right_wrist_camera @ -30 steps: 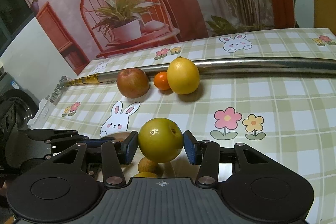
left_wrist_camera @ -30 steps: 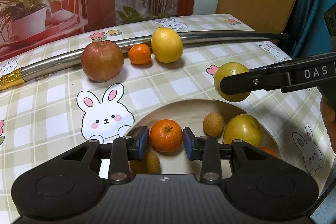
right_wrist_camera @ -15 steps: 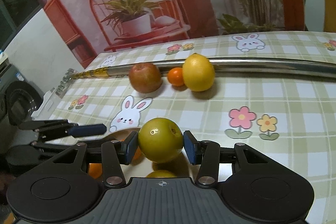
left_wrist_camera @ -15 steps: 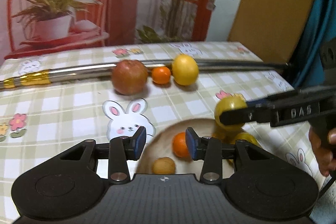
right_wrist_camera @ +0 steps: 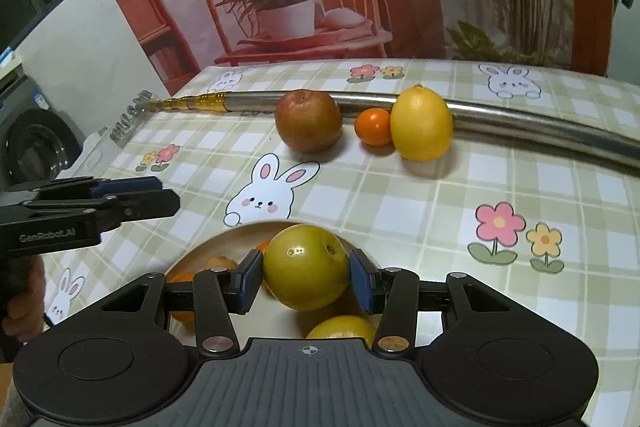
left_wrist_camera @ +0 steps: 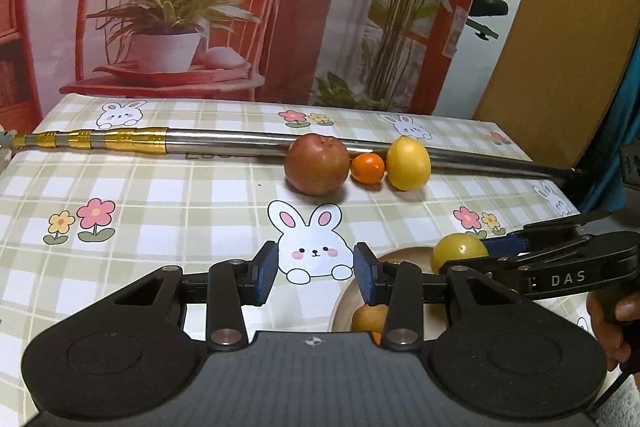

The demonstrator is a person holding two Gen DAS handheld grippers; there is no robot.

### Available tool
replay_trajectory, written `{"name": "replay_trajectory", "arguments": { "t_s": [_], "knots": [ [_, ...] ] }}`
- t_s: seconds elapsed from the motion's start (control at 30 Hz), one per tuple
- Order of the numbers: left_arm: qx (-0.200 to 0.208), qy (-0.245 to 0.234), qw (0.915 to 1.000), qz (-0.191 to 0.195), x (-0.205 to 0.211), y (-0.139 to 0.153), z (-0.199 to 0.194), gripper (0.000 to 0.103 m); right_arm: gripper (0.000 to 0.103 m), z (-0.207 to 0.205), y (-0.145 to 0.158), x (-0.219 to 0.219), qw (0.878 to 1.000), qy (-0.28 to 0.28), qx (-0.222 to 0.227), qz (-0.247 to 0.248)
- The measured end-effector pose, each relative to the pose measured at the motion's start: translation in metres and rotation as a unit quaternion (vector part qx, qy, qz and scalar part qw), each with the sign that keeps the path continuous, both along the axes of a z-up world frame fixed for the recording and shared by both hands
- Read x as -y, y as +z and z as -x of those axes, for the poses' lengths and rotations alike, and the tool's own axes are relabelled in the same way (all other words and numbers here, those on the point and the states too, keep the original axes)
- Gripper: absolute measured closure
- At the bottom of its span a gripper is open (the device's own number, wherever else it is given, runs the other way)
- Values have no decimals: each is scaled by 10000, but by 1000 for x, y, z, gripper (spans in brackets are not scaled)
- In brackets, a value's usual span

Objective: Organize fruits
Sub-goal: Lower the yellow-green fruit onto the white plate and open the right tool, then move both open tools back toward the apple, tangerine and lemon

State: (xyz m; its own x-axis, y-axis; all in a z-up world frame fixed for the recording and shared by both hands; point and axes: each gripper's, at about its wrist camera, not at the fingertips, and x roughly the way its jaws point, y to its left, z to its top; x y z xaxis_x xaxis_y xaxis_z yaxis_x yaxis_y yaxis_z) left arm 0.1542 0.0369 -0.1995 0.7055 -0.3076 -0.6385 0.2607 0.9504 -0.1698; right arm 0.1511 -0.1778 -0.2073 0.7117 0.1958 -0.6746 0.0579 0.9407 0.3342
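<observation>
Desk (left_wrist_camera: 192, 187) with checked cloth, fruit row and plate.

A cloth printed with rabbits and flowers covers the desk. A steel pole (left_wrist_camera: 240, 143) with a gold end lies along the far side. Just in front of it stand an apple (left_wrist_camera: 317, 164), a small orange (left_wrist_camera: 368, 168) and a lemon (left_wrist_camera: 408, 164) in a row, the orange touching the lemon. A pale plate (right_wrist_camera: 224, 243) lies on the near part of the desk, beside a printed rabbit, with fruit in it.

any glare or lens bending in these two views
Left wrist view: the metal pole bows with fisheye curve and carries a bright streak. Right wrist view: the same pole bends downward at right, and the yellow-green fruit shows a small highlight.
</observation>
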Motion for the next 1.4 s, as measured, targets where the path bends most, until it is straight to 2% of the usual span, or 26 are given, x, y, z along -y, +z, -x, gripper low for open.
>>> {"name": "replay_trajectory", "arguments": {
  "t_s": [0.13, 0.33, 0.53, 0.77, 1.0, 1.4],
  "knots": [
    [3, 10, 10000, 20, 0, 0, 0, 60, 60, -8, 0, -4, 9999, 118, -21, 106],
    [-15, 0, 10000, 9, 1, -2, -1, 60, 60, -8, -2, -13, 9974, 293, -30, 656],
    [-42, -28, 10000, -3, 2, -3, -1, 60, 59, -9, -4, -11, 9976, 261, -100, 629],
    [-56, -42, 10000, -10, 2, -4, -1, 60, 58, -2, 3, -7, 9978, 202, 25, 637],
    [-67, -6, 10000, 12, 1, -3, -1, 60, 57, 2, 7, 2, 9979, -71, 125, 627],
    [27, 205, 9997, 137, -12, 14, -5, 60, 57, 20, 29, 30, 9943, -561, 600, 686]
  ]
}}
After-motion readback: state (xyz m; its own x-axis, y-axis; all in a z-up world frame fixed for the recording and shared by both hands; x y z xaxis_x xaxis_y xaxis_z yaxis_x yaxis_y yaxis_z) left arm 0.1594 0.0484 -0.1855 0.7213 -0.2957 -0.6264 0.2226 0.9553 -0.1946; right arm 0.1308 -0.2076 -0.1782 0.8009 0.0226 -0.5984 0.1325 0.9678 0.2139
